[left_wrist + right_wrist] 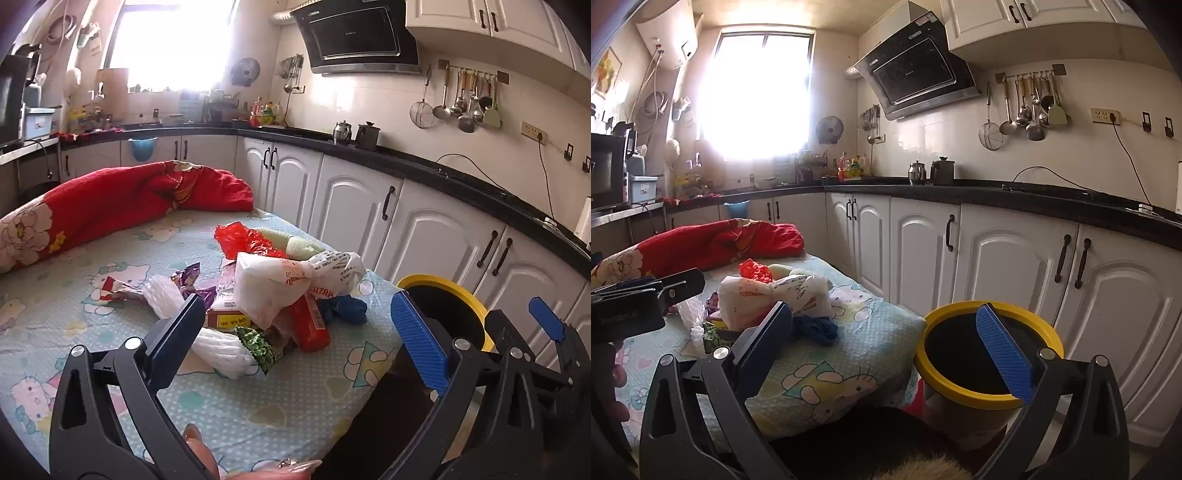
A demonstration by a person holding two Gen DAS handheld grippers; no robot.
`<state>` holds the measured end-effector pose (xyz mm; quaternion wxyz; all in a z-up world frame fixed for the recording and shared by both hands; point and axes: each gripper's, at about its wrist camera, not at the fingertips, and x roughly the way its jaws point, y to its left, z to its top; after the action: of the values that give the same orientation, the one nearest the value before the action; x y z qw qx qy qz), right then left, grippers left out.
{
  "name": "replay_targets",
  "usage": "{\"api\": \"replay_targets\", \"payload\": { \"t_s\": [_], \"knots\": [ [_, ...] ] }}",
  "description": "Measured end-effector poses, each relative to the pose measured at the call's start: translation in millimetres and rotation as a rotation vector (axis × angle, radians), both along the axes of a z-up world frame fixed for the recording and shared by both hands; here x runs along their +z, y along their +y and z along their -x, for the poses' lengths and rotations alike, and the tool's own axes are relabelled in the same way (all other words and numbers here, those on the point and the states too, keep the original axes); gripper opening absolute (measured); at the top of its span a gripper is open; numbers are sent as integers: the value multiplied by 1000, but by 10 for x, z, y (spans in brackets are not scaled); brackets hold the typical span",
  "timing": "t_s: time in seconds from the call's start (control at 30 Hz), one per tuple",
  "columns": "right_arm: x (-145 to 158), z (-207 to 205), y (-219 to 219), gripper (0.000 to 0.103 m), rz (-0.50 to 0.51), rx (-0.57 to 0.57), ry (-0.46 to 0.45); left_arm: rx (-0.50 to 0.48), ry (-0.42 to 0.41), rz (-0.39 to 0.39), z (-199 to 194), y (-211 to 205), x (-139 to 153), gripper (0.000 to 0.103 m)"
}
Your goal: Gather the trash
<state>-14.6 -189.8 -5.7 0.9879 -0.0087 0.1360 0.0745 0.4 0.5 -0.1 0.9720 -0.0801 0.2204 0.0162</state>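
A pile of trash lies on the Hello Kitty sheet (258, 398): a white printed plastic bag (291, 284), a red plastic bag (240, 240), a red packet (310, 325), a green wrapper (258, 345), white foam net (221, 347), a purple wrapper (192, 280) and a blue rag (347, 308). My left gripper (303, 336) is open and empty, just short of the pile. A yellow-rimmed bin (990, 354) stands beside the table's right end. My right gripper (894, 343) is open and empty, between table edge and bin. The white bag (764, 299) and blue rag (816, 328) show in the right wrist view.
A red floral quilt (110, 206) lies at the table's far end. White cabinets (997, 273) under a black counter (1034, 199) run along the right. The left gripper's body (631, 302) shows at the left of the right wrist view.
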Motion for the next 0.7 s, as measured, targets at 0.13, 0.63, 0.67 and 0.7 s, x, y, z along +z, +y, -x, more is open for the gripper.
{"api": "replay_targets", "payload": {
  "t_s": [0.13, 0.63, 0.67, 0.7],
  "knots": [
    [5, 16, 5, 97, -8, -8, 0, -3, -11, -7, 8, -4, 0, 92],
    [50, -21, -52, 97, -18, -16, -2, -20, -22, -14, 39, -54, 11, 92],
    [52, -20, -53, 97, -18, -16, -4, -18, -23, -15, 41, -55, 12, 92],
    [54, -18, -52, 97, -18, -16, -4, -18, -23, -15, 40, -58, 18, 92]
  ]
}}
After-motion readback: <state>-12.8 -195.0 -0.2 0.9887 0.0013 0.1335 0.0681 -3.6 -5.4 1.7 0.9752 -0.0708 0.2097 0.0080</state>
